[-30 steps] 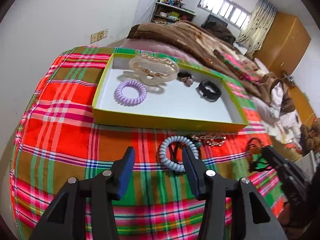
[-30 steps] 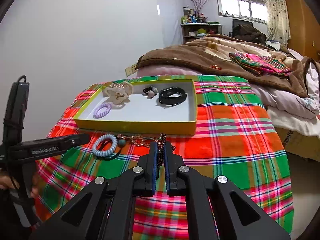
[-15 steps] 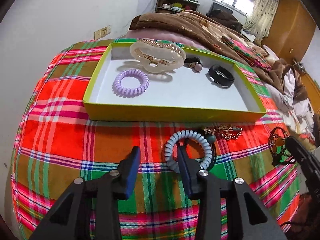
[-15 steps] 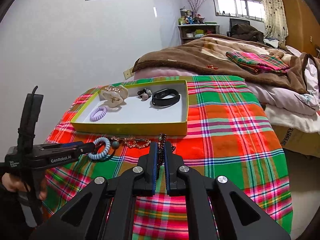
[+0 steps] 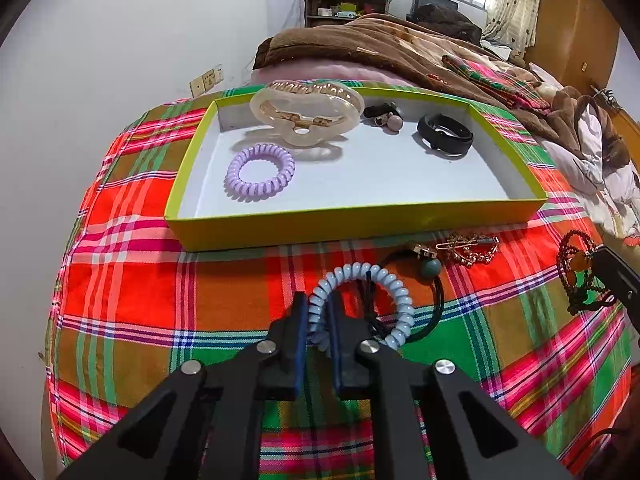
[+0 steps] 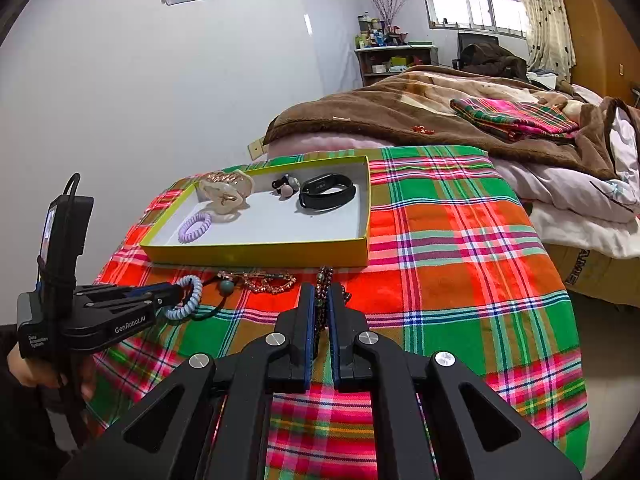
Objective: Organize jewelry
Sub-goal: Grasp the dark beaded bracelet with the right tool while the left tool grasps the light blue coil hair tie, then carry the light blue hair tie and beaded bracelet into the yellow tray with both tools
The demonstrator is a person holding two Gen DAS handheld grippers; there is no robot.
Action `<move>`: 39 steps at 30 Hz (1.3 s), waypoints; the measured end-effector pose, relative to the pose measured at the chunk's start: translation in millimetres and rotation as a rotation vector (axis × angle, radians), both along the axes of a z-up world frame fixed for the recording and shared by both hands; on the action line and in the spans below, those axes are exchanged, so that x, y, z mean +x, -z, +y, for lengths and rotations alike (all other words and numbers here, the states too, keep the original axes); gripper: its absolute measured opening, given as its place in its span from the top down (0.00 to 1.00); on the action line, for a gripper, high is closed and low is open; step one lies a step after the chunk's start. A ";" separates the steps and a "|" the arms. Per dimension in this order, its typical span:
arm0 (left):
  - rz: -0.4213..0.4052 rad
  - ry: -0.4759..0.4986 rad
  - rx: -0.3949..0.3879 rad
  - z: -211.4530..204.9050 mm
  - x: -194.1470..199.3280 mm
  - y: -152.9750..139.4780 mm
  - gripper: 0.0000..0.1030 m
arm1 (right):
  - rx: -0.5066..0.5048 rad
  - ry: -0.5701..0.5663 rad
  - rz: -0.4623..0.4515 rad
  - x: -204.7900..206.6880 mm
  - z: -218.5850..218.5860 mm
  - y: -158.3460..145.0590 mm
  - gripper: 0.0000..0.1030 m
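Observation:
A light blue spiral hair tie (image 5: 394, 300) lies on the plaid cloth in front of the yellow-green tray (image 5: 360, 224). My left gripper (image 5: 320, 308) has its jaws closing, and the pads pinch the tie's left side between them. From the right wrist view the same left gripper (image 6: 168, 294) grips that tie (image 6: 188, 298) low on the cloth. My right gripper (image 6: 318, 296) is shut on a dark bead bracelet (image 6: 325, 274), which hangs from its tips at the far right (image 5: 572, 276). The tray holds a lilac spiral tie (image 5: 260, 172), a translucent hair claw (image 5: 306, 114) and a black band (image 5: 444, 134).
A gold chain piece (image 5: 468, 248) and a black elastic with a teal bead (image 5: 432, 268) lie on the cloth between the blue tie and the tray. A small bobble tie (image 5: 384, 116) sits at the tray's back. A bed with brown blankets (image 6: 420, 120) stands behind the table.
My left gripper moved up to the blue spiral tie, and its jaws narrowed from wide apart to pinching the coil. The right gripper kept still with the bracelet.

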State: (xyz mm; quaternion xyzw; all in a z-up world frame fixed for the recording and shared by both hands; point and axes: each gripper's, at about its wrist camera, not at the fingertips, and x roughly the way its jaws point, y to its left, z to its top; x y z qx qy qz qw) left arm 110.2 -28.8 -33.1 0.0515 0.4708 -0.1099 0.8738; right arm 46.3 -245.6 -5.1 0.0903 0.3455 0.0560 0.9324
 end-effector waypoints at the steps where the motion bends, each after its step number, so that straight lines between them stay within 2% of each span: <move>1: -0.002 0.000 -0.001 0.7 -0.7 -0.2 0.90 | 0.000 0.000 -0.001 -0.6 -0.2 -0.1 0.94; 7: -0.013 -0.012 -0.024 1.9 -2.7 -2.2 0.91 | -0.001 0.003 -0.003 -0.9 -1.0 -0.9 0.94; 21: -0.077 -0.018 -0.047 5.1 -16.6 -27.0 0.91 | -0.006 0.001 -0.018 -5.7 1.5 -8.2 0.94; 39: -0.152 -0.018 -0.084 11.2 -20.4 -64.9 0.91 | -0.012 -0.009 -0.066 -5.8 5.0 -35.0 0.94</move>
